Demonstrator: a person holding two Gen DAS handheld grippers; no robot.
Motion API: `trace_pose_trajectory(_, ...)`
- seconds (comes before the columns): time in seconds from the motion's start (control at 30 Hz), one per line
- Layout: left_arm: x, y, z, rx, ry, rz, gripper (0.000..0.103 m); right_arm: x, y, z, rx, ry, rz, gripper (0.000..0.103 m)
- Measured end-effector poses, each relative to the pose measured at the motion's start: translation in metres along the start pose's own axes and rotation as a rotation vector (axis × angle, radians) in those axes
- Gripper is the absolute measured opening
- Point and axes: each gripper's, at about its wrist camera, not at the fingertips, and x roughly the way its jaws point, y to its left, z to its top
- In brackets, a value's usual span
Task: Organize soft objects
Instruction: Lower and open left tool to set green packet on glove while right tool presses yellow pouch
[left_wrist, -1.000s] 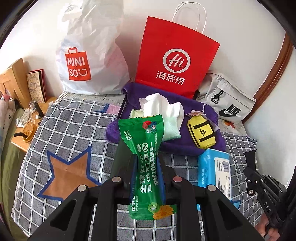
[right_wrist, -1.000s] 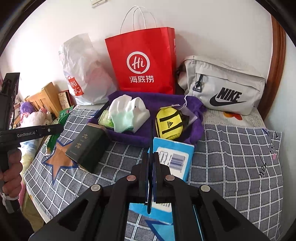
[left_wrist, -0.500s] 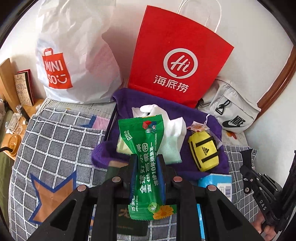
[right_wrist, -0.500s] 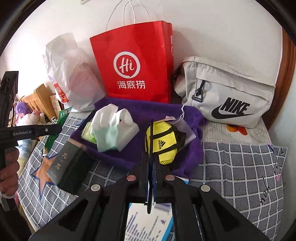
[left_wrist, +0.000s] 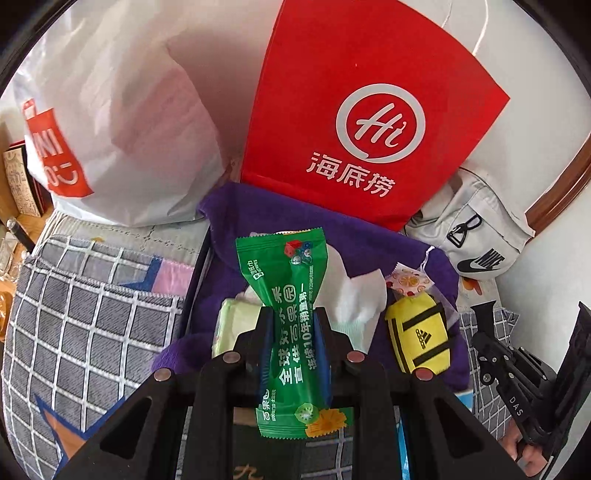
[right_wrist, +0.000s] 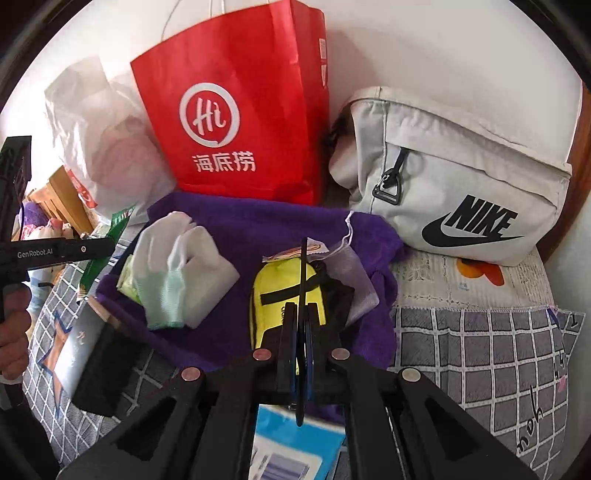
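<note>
My left gripper (left_wrist: 293, 317) is shut on a green snack packet (left_wrist: 291, 314) and holds it upright above the near edge of a purple fabric tray (left_wrist: 369, 236). In the tray lie white and mint gloves (right_wrist: 177, 269) and a yellow Adidas pouch (right_wrist: 284, 291). My right gripper (right_wrist: 301, 314) is shut with a thin dark flat thing edge-on between its fingers, just above the yellow pouch. The left gripper (right_wrist: 55, 251) also shows at the left of the right wrist view.
A red paper bag (right_wrist: 240, 110), a white Miniso plastic bag (left_wrist: 110, 110) and a grey Nike pouch (right_wrist: 454, 188) stand behind the tray against the wall. A dark green box (right_wrist: 96, 362) and a blue tissue pack (right_wrist: 291, 443) lie on the checked bedcover (right_wrist: 480, 362).
Both grippers have moved forward toward the purple tray. The green packet stays in my left gripper; my right gripper now hangs over the yellow pouch.
</note>
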Motion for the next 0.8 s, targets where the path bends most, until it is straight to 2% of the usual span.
trace_pose_trajectory(0.2,0.024,-0.007,0.009,0.005,0.025,-0.009,0.023,0.029,-0.006,0.008,0.01,0.031,0.011,0.005)
trace_pose_trajectory(0.43,0.042,-0.006,0.011,0.003,0.054,-0.012,0.024,0.051,-0.002,0.014,-0.006,0.068,0.099,0.005)
trace_pose_trajectory(0.57,0.047,-0.004,0.011,-0.003,0.085,-0.005,0.03,0.061,-0.002,0.014,-0.022,0.108,0.096,0.005)
trace_pose_trajectory(0.63,0.047,-0.003,0.011,-0.008,0.09,-0.008,0.036,0.062,0.0,0.015,-0.047,0.117,0.095,0.007)
trace_pose_trajectory(0.67,0.047,-0.002,0.01,-0.013,0.091,-0.001,0.039,0.06,0.001,0.015,-0.053,0.112,0.091,0.012)
trace_pose_trajectory(0.7,0.046,-0.001,0.01,-0.016,0.091,0.007,0.047,0.059,0.001,0.015,-0.056,0.109,0.087,0.023)
trace_pose_trajectory(0.73,0.044,-0.001,0.01,-0.013,0.086,0.012,0.053,0.057,0.001,0.015,-0.06,0.105,0.078,0.029)
trace_pose_trajectory(0.77,0.042,-0.001,0.009,-0.009,0.082,0.013,0.054,0.054,0.001,0.015,-0.065,0.097,0.068,0.039)
trace_pose_trajectory(0.8,0.04,0.0,0.009,-0.006,0.08,0.018,0.056,0.05,0.001,0.015,-0.069,0.079,0.053,0.043)
